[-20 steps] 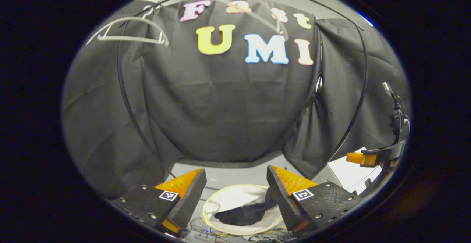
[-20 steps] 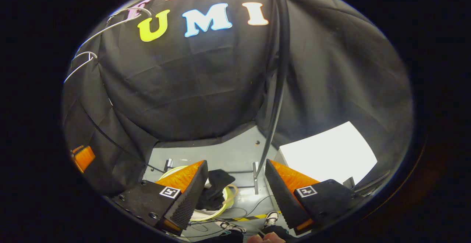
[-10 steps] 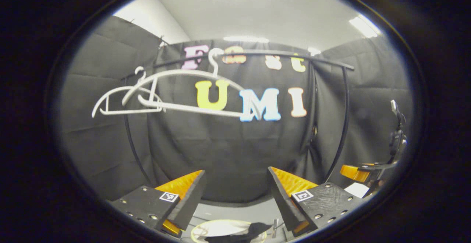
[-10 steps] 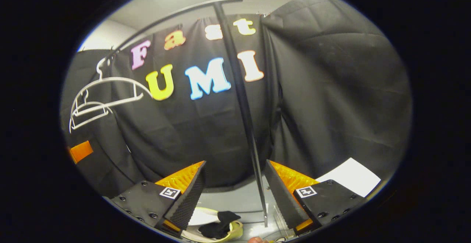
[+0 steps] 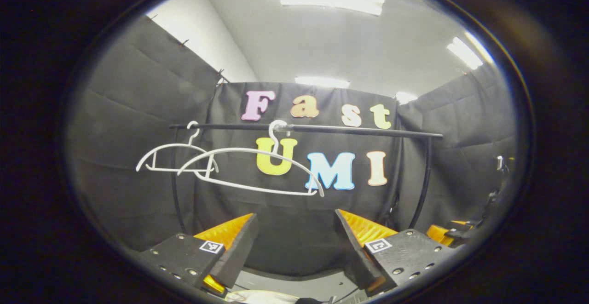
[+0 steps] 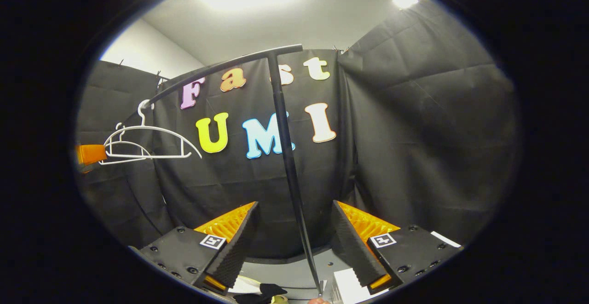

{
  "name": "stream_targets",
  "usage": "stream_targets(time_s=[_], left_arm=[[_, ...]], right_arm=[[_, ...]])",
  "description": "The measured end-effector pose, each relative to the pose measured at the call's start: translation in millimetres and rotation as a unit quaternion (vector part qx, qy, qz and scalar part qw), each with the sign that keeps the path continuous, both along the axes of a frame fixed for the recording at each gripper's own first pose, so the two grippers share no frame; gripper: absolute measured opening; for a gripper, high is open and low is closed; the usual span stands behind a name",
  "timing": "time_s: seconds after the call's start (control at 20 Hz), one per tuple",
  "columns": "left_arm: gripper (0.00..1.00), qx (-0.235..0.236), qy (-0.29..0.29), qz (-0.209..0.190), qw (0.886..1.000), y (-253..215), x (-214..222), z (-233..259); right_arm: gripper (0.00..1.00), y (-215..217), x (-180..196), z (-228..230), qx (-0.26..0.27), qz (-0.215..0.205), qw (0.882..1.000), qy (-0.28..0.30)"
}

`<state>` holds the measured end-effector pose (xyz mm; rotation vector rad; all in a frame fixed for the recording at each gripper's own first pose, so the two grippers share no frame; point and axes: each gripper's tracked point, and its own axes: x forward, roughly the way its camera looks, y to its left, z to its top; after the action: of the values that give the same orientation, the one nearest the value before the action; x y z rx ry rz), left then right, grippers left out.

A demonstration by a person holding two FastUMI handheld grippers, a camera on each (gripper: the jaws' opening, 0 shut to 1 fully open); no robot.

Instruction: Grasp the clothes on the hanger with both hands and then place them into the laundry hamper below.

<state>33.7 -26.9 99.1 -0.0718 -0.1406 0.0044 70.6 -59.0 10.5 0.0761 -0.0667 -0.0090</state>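
1. Black cloth walls close the booth on three sides under a pale ceiling with strip lights; a black metal clothes rail (image 5: pixel 322 129) runs across the back, and its upright post (image 6: pixel 287 166) stands close in front of the right gripper view.
2. Two bare white plastic hangers (image 5: pixel 251 168) hang from the rail, with no garment on either.
3. Left gripper (image 5: pixel 294 244): jaws spread wide with nothing between them, pointed level at the back wall.
4. Right gripper (image 6: pixel 294 244): jaws likewise released and empty, the rail post seen between them but farther off.
5. Compared with a second ago, both views have tilted up from the floor: the round white laundry hamper (image 6: pixel 244 286), then broadly in sight below, is now a sliver at the bottom edge.
6. Dark black clothes (image 6: pixel 262 291) lie at the hamper's rim in the right gripper view; how far inside they sit cannot be told from this sliver.
7. Judgement: with hangers stripped, clothes down at the hamper and both grippers lifted away empty, the task looks essentially complete.
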Motion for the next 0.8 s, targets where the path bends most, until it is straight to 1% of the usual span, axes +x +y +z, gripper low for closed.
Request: stream_targets(time_s=[0.1, 0.15, 0.2, 0.25, 0.3, 0.35, 0.4, 0.45, 0.55, 0.6, 0.7, 0.75, 0.8], left_arm=[[0.95, 0.016, 0.014, -0.005, 1.000, 11, 0, -13], [0.95, 0.020, 0.017, -0.014, 1.000, 13, 0, -15], [0.96, 0.024, 0.017, -0.021, 0.999, 17, -1, -18], [0.96, 0.026, 0.020, -0.026, 0.999, 24, -2, -21], [0.95, 0.028, 0.022, -0.031, 0.999, 29, -1, -24], [0.95, 0.030, 0.025, -0.038, 0.999, 34, 2, -27], [0.95, 0.033, 0.024, -0.042, 0.998, 39, 3, -27], [0.96, 0.037, 0.024, -0.043, 0.998, 45, 5, -30], [0.95, 0.037, 0.023, -0.050, 0.998, 50, 6, -35], [0.96, 0.031, 0.021, -0.062, 0.997, 48, 6, -37], [0.96, 0.020, 0.018, -0.073, 0.997, 47, 5, -41], [0.95, 0.016, 0.017, -0.073, 0.997, 49, 7, -43], [0.95, 0.015, 0.026, -0.069, 0.997, 51, 9, -45]], right_arm=[[0.92, -2, -2, 0, 0.001, -0.027, 1.000, -0.007], [0.98, 2, -5, -4, 0.000, -0.031, 1.000, -0.004], [0.98, 9, -7, -8, -0.007, -0.030, 1.000, -0.006], [0.92, 16, -6, -13, -0.016, -0.031, 0.999, -0.003], [0.92, 20, -6, -18, -0.021, -0.032, 0.999, 0.006], [0.92, 27, -5, -19, -0.019, -0.031, 0.999, 0.011], [0.98, 35, -4, -15, -0.017, -0.028, 0.999, 0.009], [0.93, 43, -4, -8, -0.015, -0.026, 1.000, 0.001], [0.93, 58, -2, -3, -0.020, -0.020, 0.999, -0.014], [0.98, 64, -3, -3, -0.023, -0.016, 0.999, -0.017], [0.98, 75, -4, -7, -0.019, -0.006, 1.000, -0.017], [0.93, 79, -5, -9, -0.017, -0.002, 1.000, -0.019], [0.93, 80, -4, -12, -0.015, -0.001, 1.000, -0.013]])
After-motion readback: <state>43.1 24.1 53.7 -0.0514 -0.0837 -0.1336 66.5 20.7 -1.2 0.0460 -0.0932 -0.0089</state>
